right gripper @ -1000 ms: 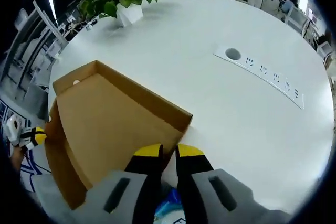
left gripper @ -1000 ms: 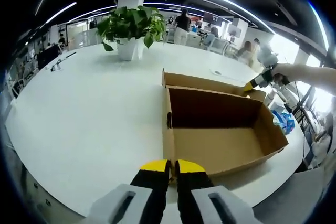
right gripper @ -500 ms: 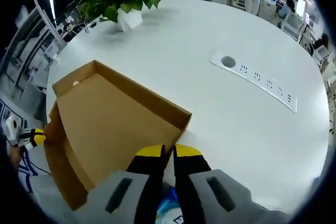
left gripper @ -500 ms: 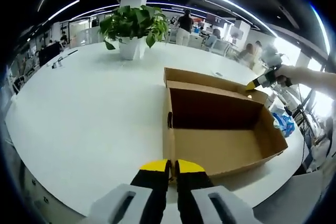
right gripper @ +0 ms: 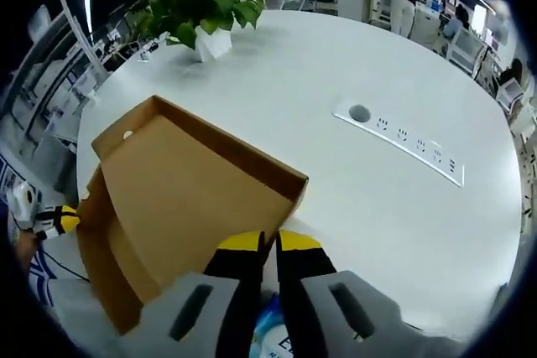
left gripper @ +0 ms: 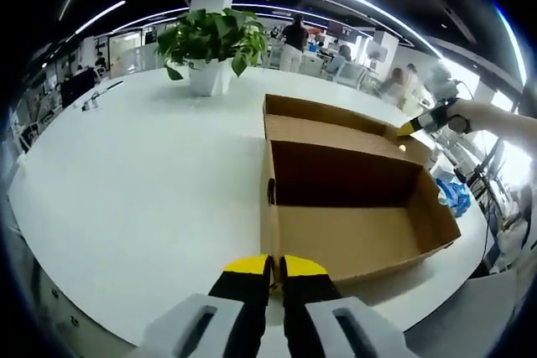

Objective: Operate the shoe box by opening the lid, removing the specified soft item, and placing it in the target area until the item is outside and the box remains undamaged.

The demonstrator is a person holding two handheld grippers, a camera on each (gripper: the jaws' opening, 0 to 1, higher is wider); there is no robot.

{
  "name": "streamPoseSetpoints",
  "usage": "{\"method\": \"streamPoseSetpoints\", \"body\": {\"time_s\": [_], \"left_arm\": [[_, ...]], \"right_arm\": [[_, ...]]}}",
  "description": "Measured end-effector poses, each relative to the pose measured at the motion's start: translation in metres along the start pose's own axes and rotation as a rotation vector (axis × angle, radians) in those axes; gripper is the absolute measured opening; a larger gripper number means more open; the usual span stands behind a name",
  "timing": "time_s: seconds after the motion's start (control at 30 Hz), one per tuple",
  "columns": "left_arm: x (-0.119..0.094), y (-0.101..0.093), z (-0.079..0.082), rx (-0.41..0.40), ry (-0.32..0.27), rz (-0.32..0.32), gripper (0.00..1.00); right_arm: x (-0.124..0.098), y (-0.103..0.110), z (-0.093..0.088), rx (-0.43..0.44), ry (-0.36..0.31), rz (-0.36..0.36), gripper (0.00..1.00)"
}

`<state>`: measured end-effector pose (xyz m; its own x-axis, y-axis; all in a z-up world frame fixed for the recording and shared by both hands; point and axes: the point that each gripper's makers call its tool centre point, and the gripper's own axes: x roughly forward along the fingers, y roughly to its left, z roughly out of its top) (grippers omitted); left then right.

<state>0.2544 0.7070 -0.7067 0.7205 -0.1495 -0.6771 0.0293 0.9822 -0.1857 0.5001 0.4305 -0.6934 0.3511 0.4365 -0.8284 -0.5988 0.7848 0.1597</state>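
An open brown cardboard shoe box (left gripper: 352, 236) stands on the white table, its inside bare. Its hinged lid (left gripper: 331, 127) slopes up behind the far wall. My right gripper (left gripper: 409, 128) meets the lid's far right corner. From above, the right gripper (right gripper: 262, 243) is shut on the edge of the lid (right gripper: 189, 182). My left gripper (left gripper: 268, 266) is shut with nothing in it, just before the box's near left corner. It also appears in the right gripper view as the left gripper (right gripper: 52, 222) beside the box. A blue and white soft thing (left gripper: 454, 194) lies past the box's right end.
A potted green plant (left gripper: 210, 44) stands at the table's far side. A socket strip (right gripper: 407, 142) is set in the white table (right gripper: 336, 64) to the right of the lid. People and desks fill the office beyond. The table edge curves close below the box.
The lid has tilted up and forward over the box's back wall with the right gripper on its corner. The left gripper has stayed put.
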Motion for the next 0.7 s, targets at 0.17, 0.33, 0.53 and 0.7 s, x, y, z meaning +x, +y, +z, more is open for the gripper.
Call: {"method": "streamPoseSetpoints", "body": {"time_s": [0.17,0.33,0.53,0.7], "left_arm": [[0.0,0.0,0.0,-0.003,-0.002,-0.003,0.04],[0.0,0.0,0.0,0.007,-0.001,-0.002,0.04],[0.0,0.0,0.0,0.012,0.0,-0.002,0.04],[-0.001,-0.001,-0.001,0.013,-0.002,-0.002,0.04]], "right_arm": [[-0.011,0.003,0.005,-0.007,-0.029,-0.004,0.03],[-0.02,0.004,0.01,-0.005,-0.06,-0.003,0.02],[-0.032,0.008,0.011,-0.01,-0.085,0.0,0.02],[-0.044,0.014,0.011,-0.01,-0.108,0.004,0.01]]}}
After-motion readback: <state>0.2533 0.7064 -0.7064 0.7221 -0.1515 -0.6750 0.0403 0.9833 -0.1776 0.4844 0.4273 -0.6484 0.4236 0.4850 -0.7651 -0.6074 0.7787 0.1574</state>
